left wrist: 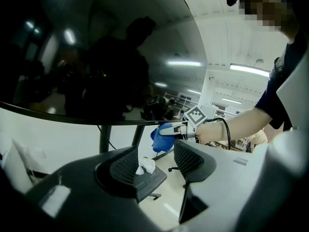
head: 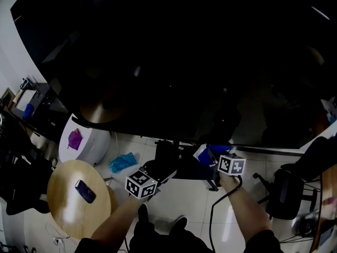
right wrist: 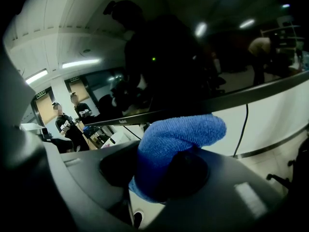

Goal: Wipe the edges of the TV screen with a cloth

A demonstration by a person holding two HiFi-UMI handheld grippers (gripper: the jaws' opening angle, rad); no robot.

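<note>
Blue terry cloth [right wrist: 178, 137], soft and limp, is bunching where the right gripper [right wrist: 160, 180] is pinching its fold, left gripper [left wrist: 157, 161] hovering spread, empty

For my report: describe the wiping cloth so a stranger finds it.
Find the dark TV screen. Near its bottom edge, the right gripper is shut on a cloth. Unlike the teal bundle on the floor, it is fluffy and deep blue.

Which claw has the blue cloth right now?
The right claw, clamped shut on the blue cloth near the TV's bottom edge. The left claw stands open, gripping nothing.
</note>
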